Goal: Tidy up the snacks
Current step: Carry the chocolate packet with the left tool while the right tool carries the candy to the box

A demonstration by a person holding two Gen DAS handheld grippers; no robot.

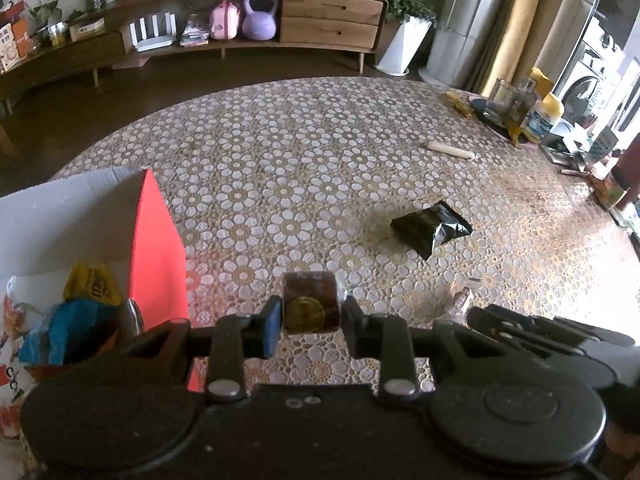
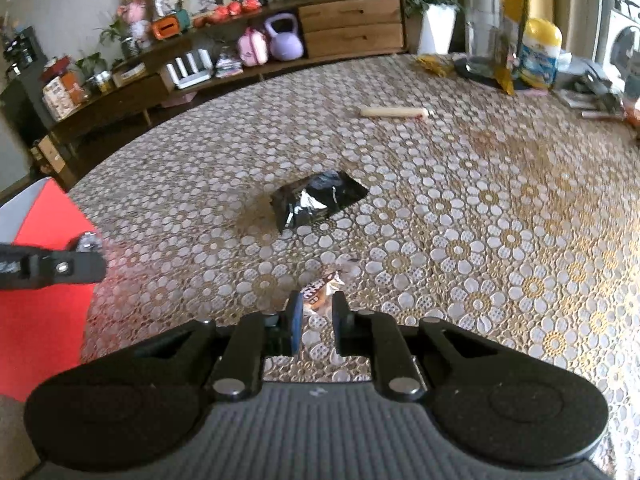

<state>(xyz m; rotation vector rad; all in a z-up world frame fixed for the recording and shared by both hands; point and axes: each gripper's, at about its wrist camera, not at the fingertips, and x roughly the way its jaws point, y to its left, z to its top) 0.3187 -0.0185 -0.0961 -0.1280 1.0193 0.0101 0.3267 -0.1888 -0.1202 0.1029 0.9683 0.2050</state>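
My left gripper [image 1: 310, 314] is shut on a small brown snack packet [image 1: 308, 292] with a gold disc on it, held above the lace-covered table [image 1: 280, 160]. To its left stands a red box [image 1: 154, 248] with a white inside, holding several snack bags. A black foil packet [image 1: 430, 226] [image 2: 318, 200] lies mid-table. My right gripper [image 2: 318, 314] is open, low over the cloth, with a small brown-and-white candy [image 2: 322, 290] [image 1: 460, 298] lying at its fingertips; the pads do not press on it. The right gripper [image 1: 540, 336] also shows beside the left one.
A pale wooden stick [image 1: 450, 149] [image 2: 394, 112] lies farther back on the table. A glass jar [image 1: 510, 100] and a yellow-lidded tub [image 2: 538, 52] crowd the far right edge with other clutter. A wooden sideboard [image 1: 328, 20] stands beyond the table. The red box's corner [image 2: 44, 280] is at the left.
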